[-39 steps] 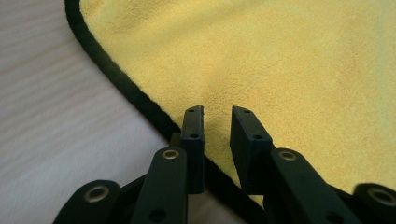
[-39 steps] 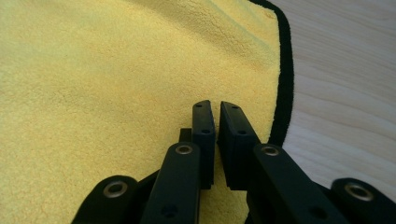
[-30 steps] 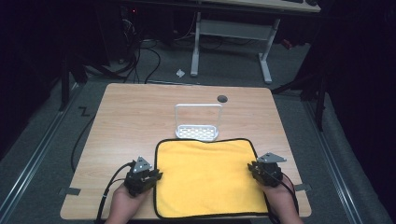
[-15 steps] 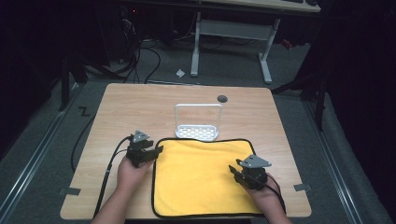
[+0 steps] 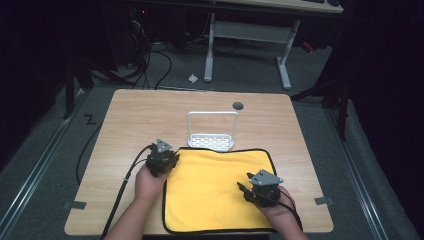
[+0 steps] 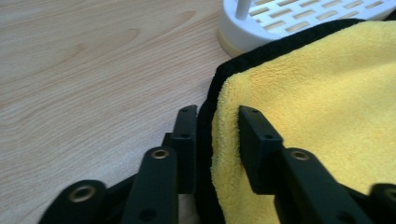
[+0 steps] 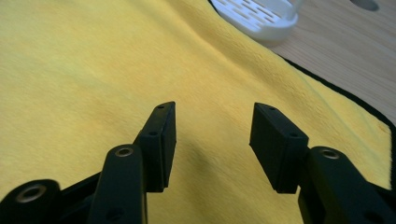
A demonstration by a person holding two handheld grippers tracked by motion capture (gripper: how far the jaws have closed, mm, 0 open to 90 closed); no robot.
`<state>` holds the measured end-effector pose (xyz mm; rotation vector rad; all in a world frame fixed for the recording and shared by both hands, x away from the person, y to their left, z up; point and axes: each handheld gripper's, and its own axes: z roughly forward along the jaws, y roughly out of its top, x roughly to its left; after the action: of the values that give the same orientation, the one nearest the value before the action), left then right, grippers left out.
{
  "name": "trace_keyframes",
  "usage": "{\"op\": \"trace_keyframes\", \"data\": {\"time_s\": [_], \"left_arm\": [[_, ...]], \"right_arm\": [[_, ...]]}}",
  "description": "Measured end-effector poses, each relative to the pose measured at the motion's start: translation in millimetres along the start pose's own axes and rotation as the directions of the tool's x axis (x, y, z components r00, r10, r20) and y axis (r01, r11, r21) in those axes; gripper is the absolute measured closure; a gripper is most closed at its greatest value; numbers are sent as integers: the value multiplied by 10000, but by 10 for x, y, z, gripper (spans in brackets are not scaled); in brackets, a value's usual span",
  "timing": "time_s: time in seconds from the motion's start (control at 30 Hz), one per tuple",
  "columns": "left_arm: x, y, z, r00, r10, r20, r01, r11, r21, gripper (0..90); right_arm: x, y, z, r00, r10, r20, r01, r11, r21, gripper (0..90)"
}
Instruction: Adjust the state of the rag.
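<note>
now my left gripper (image 6: 212,135) straddles the yellow cloth's (image 5: 215,187) black hem at ten o'clock, jaws parted, not pinching, while my right gripper (image 7: 212,140) hovers wide open, empty, at four o'clock.

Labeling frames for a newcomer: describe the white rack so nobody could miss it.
Start at the wooden table and find the yellow cloth spread over its near half. Just beyond the cloth's far edge stands the white rack, its slotted base touching the cloth's black trim. It is the only white thing on the table, with a thin upright wire loop.
</note>
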<state>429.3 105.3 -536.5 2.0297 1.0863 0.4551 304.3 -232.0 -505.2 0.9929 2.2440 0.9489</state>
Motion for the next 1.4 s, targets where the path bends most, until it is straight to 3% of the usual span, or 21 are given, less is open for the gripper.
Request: {"op": "trace_keyframes", "data": {"time_s": [0.07,0.13,0.2,0.33,0.47,0.57,0.73,0.83,0.87,0.93,1.13,1.3,1.4], "left_arm": [[45,-12,-4,9986,-318,434,321,9995,-60,777],[125,-23,-7,9899,-997,1008,1008,9949,-53,799],[172,-33,-12,9819,-1296,1381,1309,9914,-5,802],[159,-39,-20,9827,-1210,1403,1227,9924,-36,797],[173,-51,-37,9801,-1372,1437,1404,9900,-127,796],[186,-58,-43,9773,-1488,1508,1536,9879,-207,794],[191,-61,-47,9767,-1491,1545,1546,9877,-241,792],[193,-62,-48,9760,-1507,1573,1563,9874,-235,788],[193,-62,-48,9758,-1509,1583,1566,9874,-240,787],[193,-64,-50,9754,-1512,1602,1573,9872,-256,786],[196,-65,-50,9749,-1532,1615,1593,9869,-257,785],[198,-65,-49,9741,-1567,1628,1628,9864,-246,785],[201,-65,-48,9736,-1582,1643,1643,9861,-239,785]], "right_arm": [[74,42,2,9999,45,-152,-48,9998,-171,483],[167,91,11,9997,-22,-249,13,9994,-337,484],[266,155,33,9986,-19,-531,-1,9993,-371,483],[498,271,107,9928,-396,-1134,356,9987,-365,490],[727,357,164,9843,-597,-1663,540,9978,-386,498],[901,424,232,9774,-854,-1932,802,9962,-346,498],[1064,490,290,9690,-1081,-2221,1021,9940,-384,497],[1213,542,335,9596,-1237,-2526,1173,9923,-401,493],[1329,579,366,9510,-1397,-2759,1322,9902,-456,490],[1368,592,375,9478,-1449,-2840,1370,9894,-479,489],[1685,643,437,9181,-1791,-3537,1712,9838,-538,489],[1866,613,532,8977,-1936,-3959,1974,9798,-315,475],[1926,572,589,8934,-1906,-4068,2050,9787,-84,452]]}}
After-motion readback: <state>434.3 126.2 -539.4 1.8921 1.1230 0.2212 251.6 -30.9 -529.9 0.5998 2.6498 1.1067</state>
